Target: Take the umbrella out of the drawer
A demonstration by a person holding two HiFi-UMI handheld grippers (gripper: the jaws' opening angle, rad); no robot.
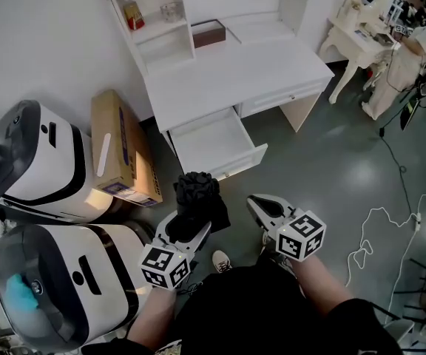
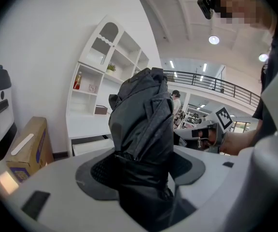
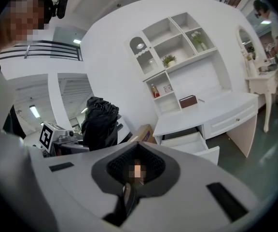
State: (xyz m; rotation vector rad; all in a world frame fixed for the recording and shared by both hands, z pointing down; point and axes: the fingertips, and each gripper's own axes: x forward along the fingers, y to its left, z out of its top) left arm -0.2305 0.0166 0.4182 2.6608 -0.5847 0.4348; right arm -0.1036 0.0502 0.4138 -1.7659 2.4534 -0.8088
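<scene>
A folded black umbrella [image 1: 198, 193] stands upright between the jaws of my left gripper [image 1: 191, 224], which is shut on its lower part. In the left gripper view the umbrella [image 2: 144, 124] fills the middle, clamped in the left gripper [image 2: 141, 173]. Behind it the white desk drawer [image 1: 213, 140] stands pulled open, and what I see of its inside is bare. My right gripper [image 1: 263, 209] hovers to the right of the umbrella, apart from it, jaws together and holding nothing. The right gripper view shows its pads [image 3: 136, 170] closed, the umbrella [image 3: 99, 122] at left and the open drawer [image 3: 189, 141] beyond.
The white desk [image 1: 235, 72] with shelves stands ahead. A cardboard box [image 1: 120, 150] leans at its left. Two white rounded machines [image 1: 43, 165] [image 1: 58, 287] crowd the left side. A white cable [image 1: 376, 235] trails on the grey floor at right. A person [image 1: 420, 46] stands by a dressing table [image 1: 357, 35].
</scene>
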